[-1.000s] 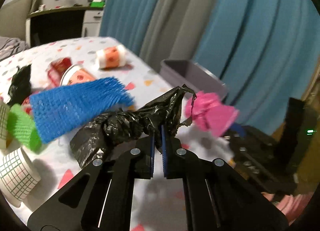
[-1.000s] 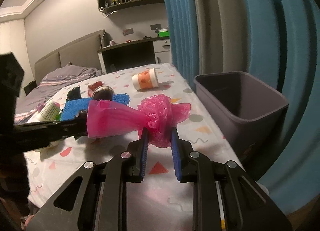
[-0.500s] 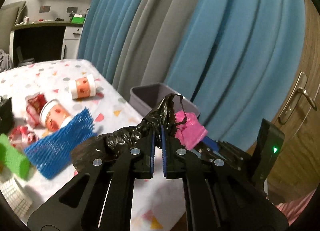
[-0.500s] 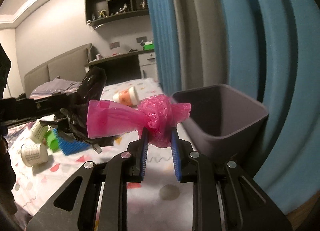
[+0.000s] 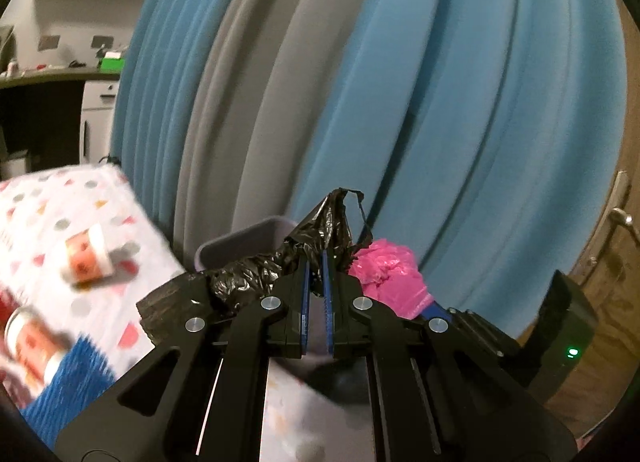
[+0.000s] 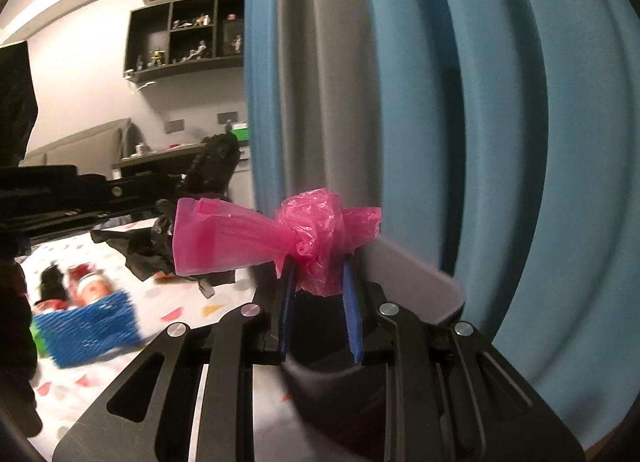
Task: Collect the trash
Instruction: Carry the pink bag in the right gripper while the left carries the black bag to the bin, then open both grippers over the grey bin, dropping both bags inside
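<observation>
My left gripper [image 5: 315, 262] is shut on a crumpled black plastic bag [image 5: 256, 278], held in the air over the grey bin [image 5: 240, 246]. My right gripper [image 6: 318, 274] is shut on a knotted pink plastic bag [image 6: 280, 238], also over the bin [image 6: 412, 274], whose dark inside shows below the fingers. The pink bag [image 5: 388, 274] shows just right of the black bag in the left wrist view. The black bag and left gripper [image 6: 152, 198] show at left in the right wrist view.
The patterned bed cover [image 5: 60, 202] holds orange-and-white paper cups [image 5: 86, 258], a blue foam net [image 6: 88, 322], a black item [image 6: 50, 282] and red wrappers. Blue and grey curtains [image 5: 400, 82] hang right behind the bin. A wooden door [image 5: 616, 230] is at the right.
Both grippers have lifted their bags off the bed and swung right toward the curtains, ending above the bin. Their grips have not changed.
</observation>
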A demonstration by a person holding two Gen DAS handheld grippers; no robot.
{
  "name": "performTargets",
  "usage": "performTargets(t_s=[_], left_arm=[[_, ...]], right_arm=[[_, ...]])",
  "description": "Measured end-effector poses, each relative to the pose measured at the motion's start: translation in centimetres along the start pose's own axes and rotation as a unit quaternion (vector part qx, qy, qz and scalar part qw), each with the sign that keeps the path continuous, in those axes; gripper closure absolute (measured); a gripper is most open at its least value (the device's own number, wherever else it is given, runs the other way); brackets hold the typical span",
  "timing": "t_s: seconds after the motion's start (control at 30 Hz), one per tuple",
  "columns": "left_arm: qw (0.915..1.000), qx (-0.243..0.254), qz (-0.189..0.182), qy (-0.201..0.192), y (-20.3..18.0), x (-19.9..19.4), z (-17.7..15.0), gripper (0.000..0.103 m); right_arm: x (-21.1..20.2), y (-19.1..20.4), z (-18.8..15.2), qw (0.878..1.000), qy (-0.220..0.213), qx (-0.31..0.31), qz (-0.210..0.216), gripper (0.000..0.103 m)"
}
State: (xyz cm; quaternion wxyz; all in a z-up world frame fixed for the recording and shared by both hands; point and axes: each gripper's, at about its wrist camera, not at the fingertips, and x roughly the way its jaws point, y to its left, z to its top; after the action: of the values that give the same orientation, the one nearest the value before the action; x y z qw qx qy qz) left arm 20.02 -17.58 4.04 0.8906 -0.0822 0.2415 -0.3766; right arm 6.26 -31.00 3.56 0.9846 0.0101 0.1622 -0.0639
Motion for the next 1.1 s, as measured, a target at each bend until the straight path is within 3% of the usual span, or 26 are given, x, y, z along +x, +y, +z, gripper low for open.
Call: performTargets(t_s=[0.27,0.5,1.0,1.1], left_arm=[[0.9990,-0.021,-0.020,0.033,0.8,6.2,0.3,0.098],[0.9972,-0.043,-0.034,0.052,2.2,9.3,-0.3,0.098],[0.9921,-0.080,-0.056,0.079,3.0,12.1,-1.5,0.098],[0.9905,-0.090,-0.060,0.084,3.2,12.5,-1.7,0.092]], right_arm=[[3.1,-2.2,-0.1,1.000,0.011,0.018,-0.021,0.080],[4.6,-3.2,0.0,0.999,0.022,0.029,-0.029,0.080],[6.7,-3.2,0.1,0.998,0.045,0.034,-0.034,0.079],[6.9,-3.2,0.0,0.997,0.052,0.036,-0.032,0.072]])
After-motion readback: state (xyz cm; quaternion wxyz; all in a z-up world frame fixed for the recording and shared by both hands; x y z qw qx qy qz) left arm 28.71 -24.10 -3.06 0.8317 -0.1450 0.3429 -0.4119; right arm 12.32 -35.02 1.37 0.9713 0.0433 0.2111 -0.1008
